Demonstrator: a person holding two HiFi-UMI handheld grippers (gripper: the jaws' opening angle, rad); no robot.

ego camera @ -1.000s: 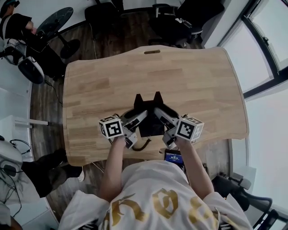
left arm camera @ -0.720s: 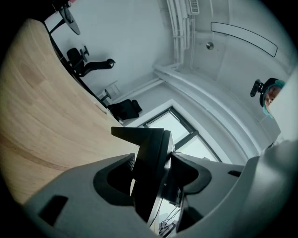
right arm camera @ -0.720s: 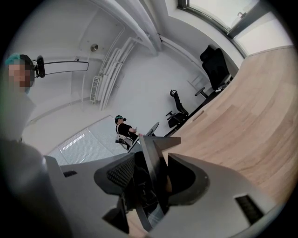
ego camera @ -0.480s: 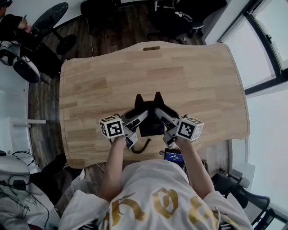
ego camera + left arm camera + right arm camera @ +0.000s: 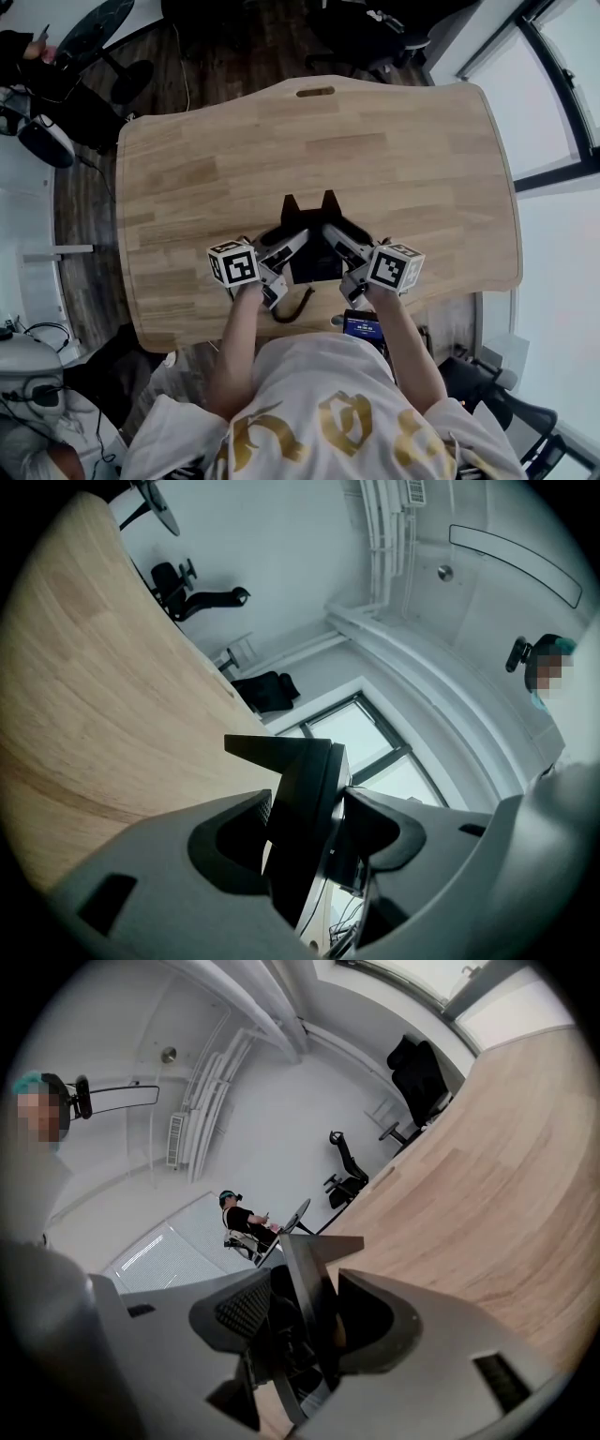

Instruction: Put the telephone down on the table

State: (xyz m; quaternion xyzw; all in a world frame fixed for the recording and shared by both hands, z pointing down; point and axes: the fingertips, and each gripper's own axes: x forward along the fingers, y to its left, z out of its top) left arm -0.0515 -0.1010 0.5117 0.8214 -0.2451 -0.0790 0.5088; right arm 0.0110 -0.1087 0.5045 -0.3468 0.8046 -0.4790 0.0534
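A black telephone (image 5: pixel 314 242) with two pointed corners at its far end hangs over the near middle of the wooden table (image 5: pixel 412 169). My left gripper (image 5: pixel 284 246) is shut on its left side and my right gripper (image 5: pixel 339 244) on its right side. In the left gripper view the telephone's dark edge (image 5: pixel 292 761) stands clamped between the jaws of the left gripper (image 5: pixel 305 810), with the tabletop (image 5: pixel 84 667) at the left. The right gripper (image 5: pixel 302 1314) likewise pinches the telephone's thin edge (image 5: pixel 305 1260). Whether the telephone touches the table cannot be told.
A dark cord (image 5: pixel 292 307) trails from the telephone towards the table's near edge. A small lit screen (image 5: pixel 362 326) sits at the person's chest. Office chairs (image 5: pixel 375 37) stand beyond the far edge, which has a slot (image 5: pixel 315 92). Windows run along the right.
Both grippers keep their hold and the telephone looks slightly lower over the table. The head view has shifted, so the table and floor slide a little in the picture.
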